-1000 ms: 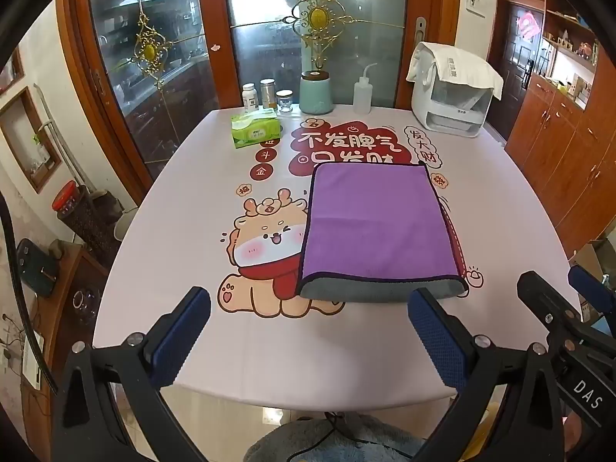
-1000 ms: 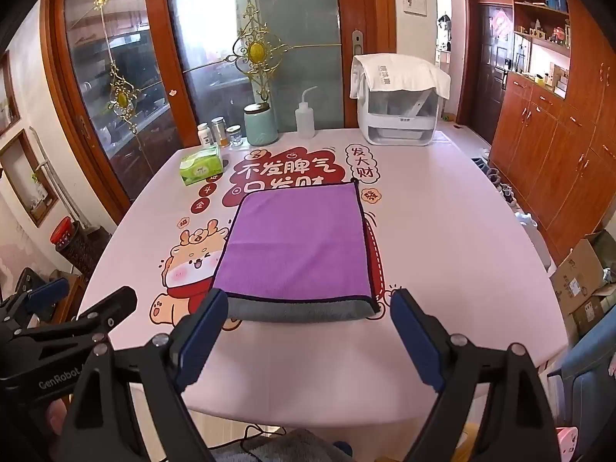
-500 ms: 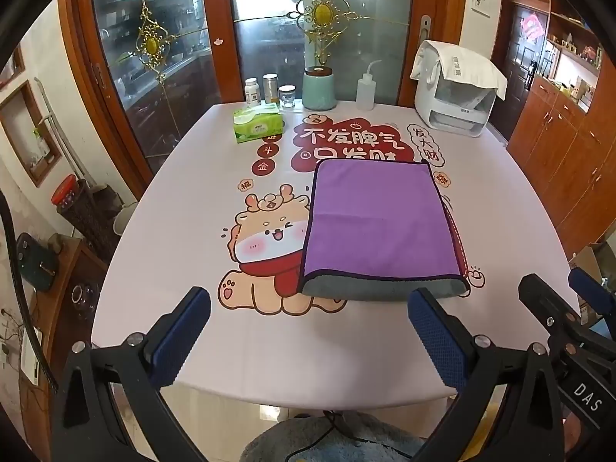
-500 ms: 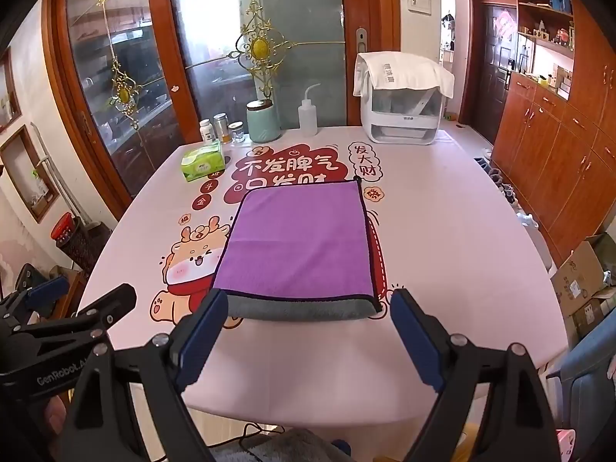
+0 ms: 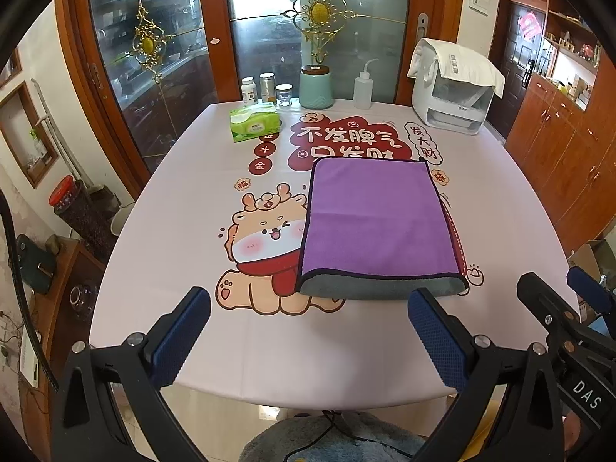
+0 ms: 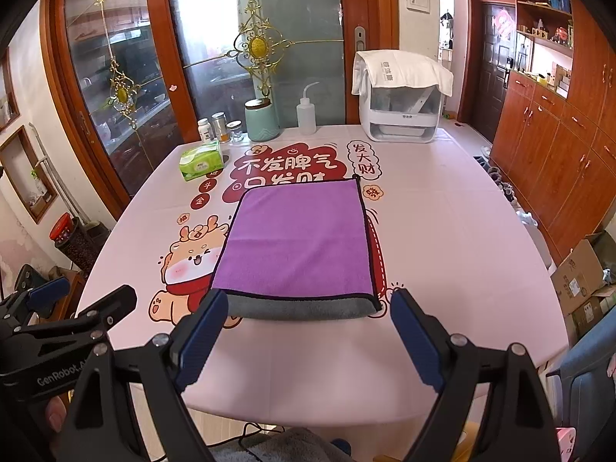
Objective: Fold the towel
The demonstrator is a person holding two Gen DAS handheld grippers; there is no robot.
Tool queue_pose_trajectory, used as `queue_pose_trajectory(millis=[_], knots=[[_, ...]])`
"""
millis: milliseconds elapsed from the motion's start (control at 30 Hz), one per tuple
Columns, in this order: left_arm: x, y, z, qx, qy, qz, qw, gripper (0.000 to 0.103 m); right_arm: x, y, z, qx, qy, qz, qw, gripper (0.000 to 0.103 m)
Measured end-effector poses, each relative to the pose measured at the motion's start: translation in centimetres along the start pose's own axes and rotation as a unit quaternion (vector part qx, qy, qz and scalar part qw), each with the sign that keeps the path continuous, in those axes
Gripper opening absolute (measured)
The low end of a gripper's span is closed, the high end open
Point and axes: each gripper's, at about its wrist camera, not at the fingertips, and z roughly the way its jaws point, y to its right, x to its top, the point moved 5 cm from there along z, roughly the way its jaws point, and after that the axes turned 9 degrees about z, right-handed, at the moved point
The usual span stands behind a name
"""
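The purple towel (image 5: 375, 215) lay flat on the table (image 5: 184, 200), already folded over, w/ a grey underside band showing along its near edge and a dark hem around the purple face. It sat a bit right of the table's middle, partly covering the red printed banner and touching the cartoon deer (image 5: 265, 246) on the cloth.

The left tool (image 5: 308, 331) hung over the near table edge, its 2 blue pads spread wide, nothing between them. The towel's near edge was just beyond and between the pads, closer to the right pad (image 5: 435, 338), not touching either. The right tool (image 6: 304, 331) was likewise held wide apart and had hold of nothing; the grey edge of the towel (image 6: 296, 246) lay just ahead, between its 2 pads, approx. centred. In the right wrist view the left tool's black frame showed at the lower left.

At the far end of the table stood a green tissue pack (image 5: 255, 126), 3 small jars, a teal canister (image 5: 316, 88), a squeeze bottle (image 5: 363, 90) and a white appliance (image 5: 454, 96) w/ a cloth draped on top. Behind them were glass doors in wood frames; wood cabinets ran along the right.
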Motion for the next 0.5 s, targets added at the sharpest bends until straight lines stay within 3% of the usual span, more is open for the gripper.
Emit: queue_pose_trajectory(millis=[500], knots=[[-0.16,0.15,0.17,-0.004,0.003,0.001,1.0000,0.102,0.12,-0.03,0.09,0.000,-0.002,-0.001,1.000,0.087]])
